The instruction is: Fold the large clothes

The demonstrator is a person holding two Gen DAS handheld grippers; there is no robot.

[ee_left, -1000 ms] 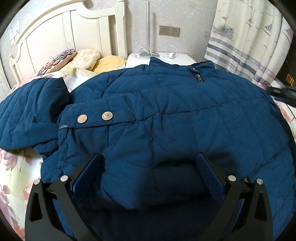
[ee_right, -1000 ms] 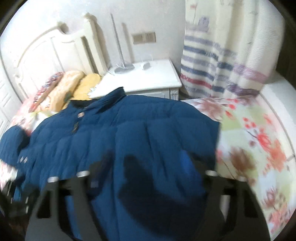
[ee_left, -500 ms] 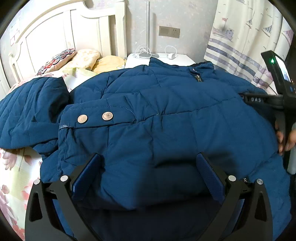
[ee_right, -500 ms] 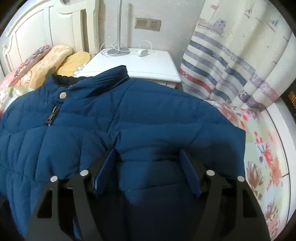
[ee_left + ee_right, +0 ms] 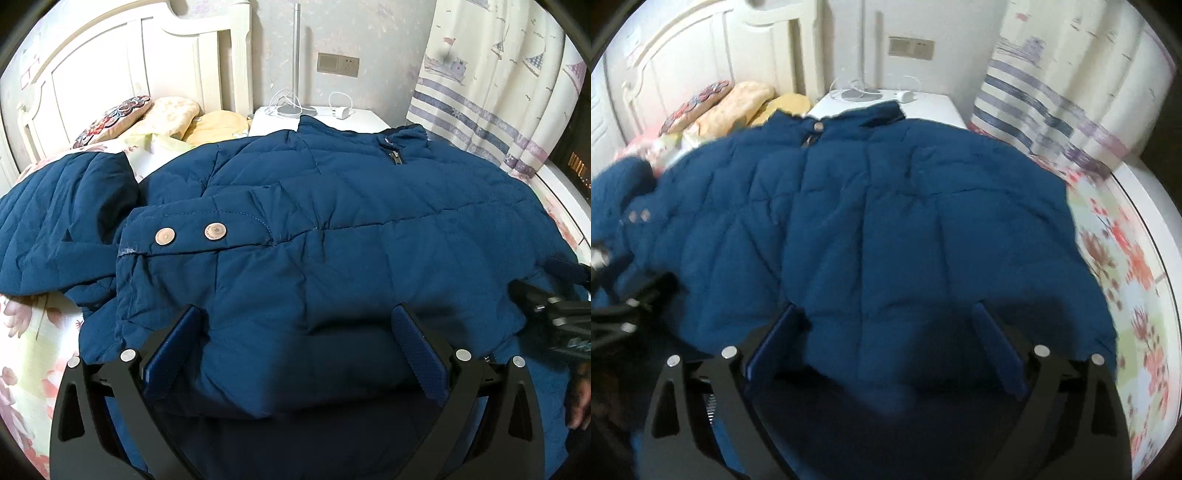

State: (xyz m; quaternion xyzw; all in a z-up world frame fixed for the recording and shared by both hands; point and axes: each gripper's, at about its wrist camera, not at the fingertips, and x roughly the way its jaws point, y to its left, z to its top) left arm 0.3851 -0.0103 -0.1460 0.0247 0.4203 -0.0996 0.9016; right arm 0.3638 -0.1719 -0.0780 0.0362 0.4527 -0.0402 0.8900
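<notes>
A large dark blue quilted jacket [image 5: 332,229] lies spread on the bed, collar toward the nightstand, with a sleeve [image 5: 62,214] flopped out to the left and two round snaps [image 5: 190,233] on a flap. It also fills the right wrist view [image 5: 886,229]. My left gripper [image 5: 297,325] is open, its fingers straddling a raised bulge of the jacket's near hem. My right gripper [image 5: 886,321] is open too, fingers either side of the hem on the jacket's right part. The right gripper shows at the left view's right edge [image 5: 554,317].
The bed has a floral sheet [image 5: 1126,266] and pillows [image 5: 155,118] against a white headboard [image 5: 110,66]. A white nightstand [image 5: 321,118] with a lamp pole and cables stands behind the collar. A striped curtain [image 5: 498,92] hangs at the right.
The right gripper has swung back and down toward the near hem, so its view now takes in the whole jacket; it sank lower at the left view's right edge. The left gripper has stayed still.
</notes>
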